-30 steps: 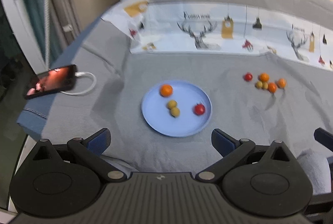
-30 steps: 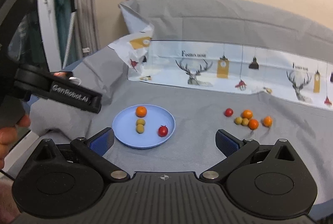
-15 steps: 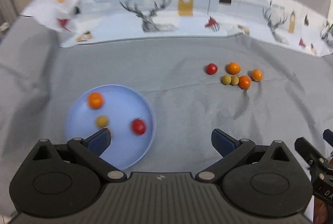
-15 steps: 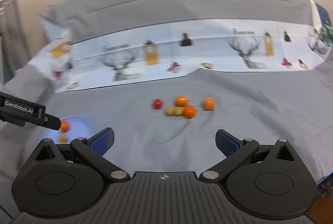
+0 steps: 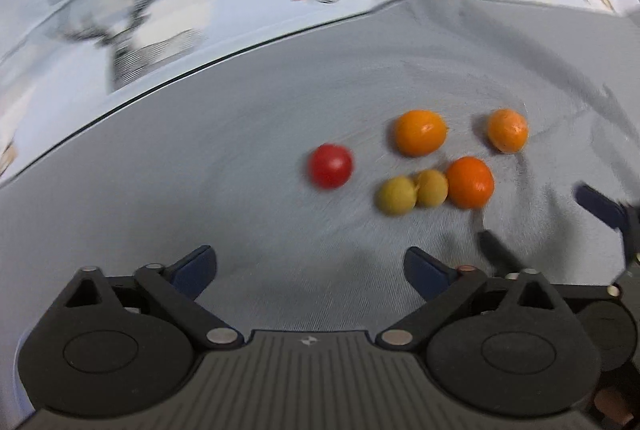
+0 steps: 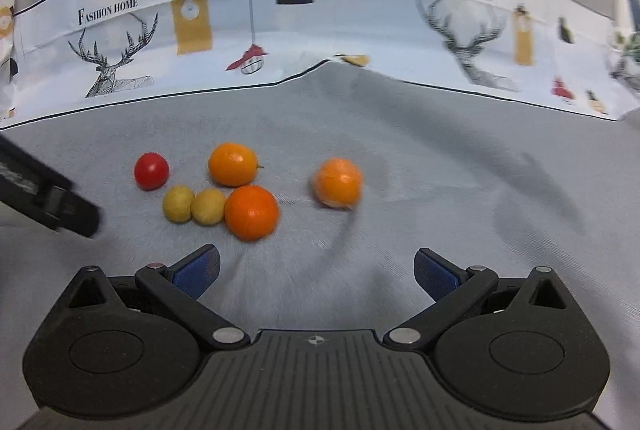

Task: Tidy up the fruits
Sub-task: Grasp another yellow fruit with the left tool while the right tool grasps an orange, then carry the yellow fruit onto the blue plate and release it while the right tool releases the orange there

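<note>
Your left gripper [image 5: 310, 266] and right gripper [image 6: 316, 270] both hover with jaws spread wide and empty over the grey cloth [image 6: 420, 158] on the worktop, each facing the loose fruit. The red tomato [image 6: 151, 171] sits apart on the left; two yellow fruits [image 6: 196, 205] touch each other and the front orange [image 6: 251, 212], so they may roll if nudged. Another orange [image 6: 233, 164] lies just behind, and a third [image 6: 338, 183] lies apart to the right, the easiest pick for your right gripper.

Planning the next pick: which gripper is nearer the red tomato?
Left. The left gripper faces the red tomato head-on; the right gripper points at the lone orange, farther right.
</note>
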Tool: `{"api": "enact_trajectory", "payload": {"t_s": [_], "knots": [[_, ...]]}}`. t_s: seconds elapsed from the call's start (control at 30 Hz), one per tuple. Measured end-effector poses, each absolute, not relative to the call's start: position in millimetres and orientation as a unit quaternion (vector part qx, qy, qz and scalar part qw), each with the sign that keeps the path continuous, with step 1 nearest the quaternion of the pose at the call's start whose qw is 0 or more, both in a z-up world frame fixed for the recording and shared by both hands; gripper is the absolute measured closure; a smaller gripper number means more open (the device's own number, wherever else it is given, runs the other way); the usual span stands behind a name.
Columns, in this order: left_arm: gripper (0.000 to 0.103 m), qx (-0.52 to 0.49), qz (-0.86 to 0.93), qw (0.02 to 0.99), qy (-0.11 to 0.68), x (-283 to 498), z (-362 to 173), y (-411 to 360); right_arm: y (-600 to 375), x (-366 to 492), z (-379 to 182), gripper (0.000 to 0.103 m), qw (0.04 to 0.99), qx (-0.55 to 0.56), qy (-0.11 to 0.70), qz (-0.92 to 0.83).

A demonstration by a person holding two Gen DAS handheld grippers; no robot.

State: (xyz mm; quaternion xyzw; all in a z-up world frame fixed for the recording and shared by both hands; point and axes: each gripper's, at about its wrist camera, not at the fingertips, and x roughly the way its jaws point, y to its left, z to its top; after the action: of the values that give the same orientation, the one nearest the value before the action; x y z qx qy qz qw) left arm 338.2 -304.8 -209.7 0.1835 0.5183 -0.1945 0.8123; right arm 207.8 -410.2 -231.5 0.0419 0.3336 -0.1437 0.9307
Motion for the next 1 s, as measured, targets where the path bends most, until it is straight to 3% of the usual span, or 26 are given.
{"api": "enact_trajectory", "payload": {"t_s": [0.07, 0.13, 0.3, 0.43, 0.47, 0.5, 0.53, 0.57, 0.77, 1.0], "knots": [[0.023, 0.19, -0.209, 0.803, 0.524, 348.0, -221.9, -314.2, -412.4, 221.5, -241.5, 0.001, 0.937, 0.033, 0.325, -0.124], [0.029, 0.183, -0.219, 0.792, 0.54, 358.8, -233.4, -321.5, -412.7, 232.0, -249.5, 0.007, 0.943, 0.021, 0.317, -0.1], [0.03, 0.163, -0.253, 0.793, 0.53, 361.8, -240.2, -329.3, -414.4, 240.9, -254.3, 0.024, 0.95, 0.022, 0.305, -0.061], [0.03, 0.163, -0.274, 0.794, 0.518, 359.9, -241.0, -340.2, -416.1, 239.2, -253.9, 0.028, 0.952, 0.028, 0.299, -0.057], [0.043, 0.159, -0.279, 0.792, 0.518, 360.5, -241.9, -342.7, -416.5, 238.2, -253.7, 0.035, 0.953, 0.029, 0.297, -0.057], [0.054, 0.16, -0.282, 0.792, 0.517, 359.6, -241.6, -345.8, -417.1, 237.2, -253.1, 0.051, 0.953, 0.032, 0.296, -0.056], [0.077, 0.168, -0.28, 0.796, 0.51, 357.8, -240.8, -348.2, -418.1, 235.9, -252.0, 0.062, 0.954, 0.036, 0.293, -0.051], [0.076, 0.17, -0.282, 0.796, 0.508, 357.0, -239.4, -349.2, -418.8, 234.2, -251.2, 0.067, 0.955, 0.038, 0.291, -0.05], [0.076, 0.134, -0.28, 0.804, 0.508, 333.9, -215.6, -327.2, -426.5, 223.1, -249.5, 0.067, 0.957, 0.048, 0.277, -0.073], [0.076, 0.105, -0.221, 0.84, 0.484, 272.7, -149.3, -254.0, -428.1, 189.7, -219.2, 0.067, 0.956, 0.062, 0.242, -0.151]]}}
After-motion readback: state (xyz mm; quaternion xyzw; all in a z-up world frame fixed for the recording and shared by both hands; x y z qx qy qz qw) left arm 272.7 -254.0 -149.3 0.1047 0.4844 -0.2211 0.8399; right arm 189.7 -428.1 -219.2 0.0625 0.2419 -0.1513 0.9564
